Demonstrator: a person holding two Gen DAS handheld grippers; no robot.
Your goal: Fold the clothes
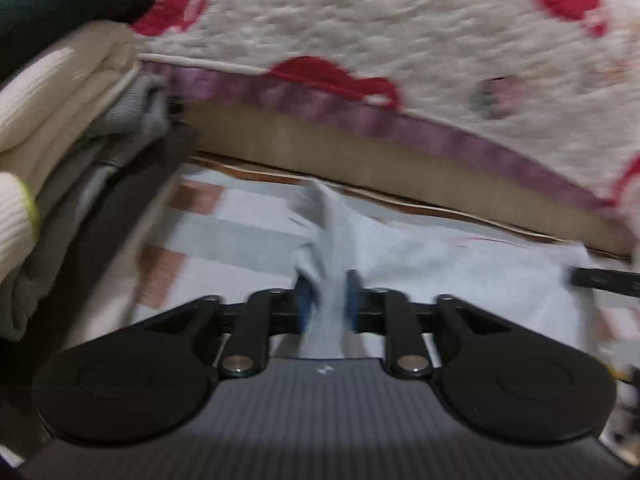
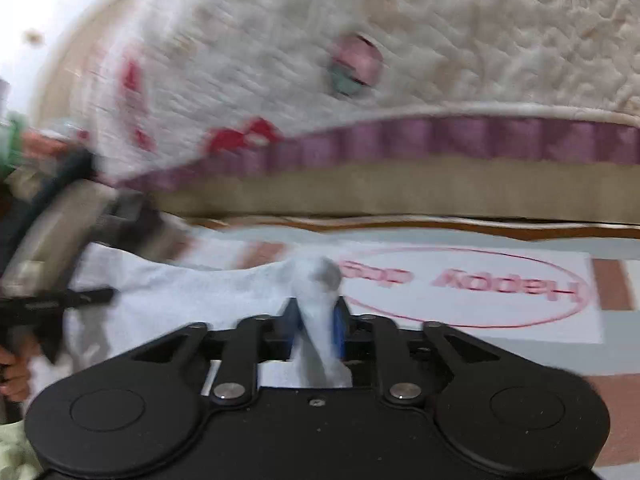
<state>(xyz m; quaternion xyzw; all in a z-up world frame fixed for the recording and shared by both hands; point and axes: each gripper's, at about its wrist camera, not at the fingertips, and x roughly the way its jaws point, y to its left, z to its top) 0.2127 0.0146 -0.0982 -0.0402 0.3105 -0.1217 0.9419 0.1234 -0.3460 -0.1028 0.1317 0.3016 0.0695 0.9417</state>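
A pale grey-white garment [image 1: 460,264] lies spread on a patterned mat [image 1: 224,232]. In the left wrist view my left gripper [image 1: 328,296] is shut on a bunched fold of it, the cloth running up between the blue pads. The same garment [image 2: 180,292] shows in the right wrist view, where my right gripper [image 2: 316,316] is shut on another bunched fold of the cloth. The left gripper's black finger [image 2: 60,300] and the hand holding it appear at that view's left edge. Both views are blurred.
A cream quilt with red motifs and a purple border [image 1: 400,32] covers a bed behind the mat. A stack of folded clothes, dark, cream and grey [image 1: 60,120], sits at the left. The mat bears a red oval with lettering [image 2: 480,284].
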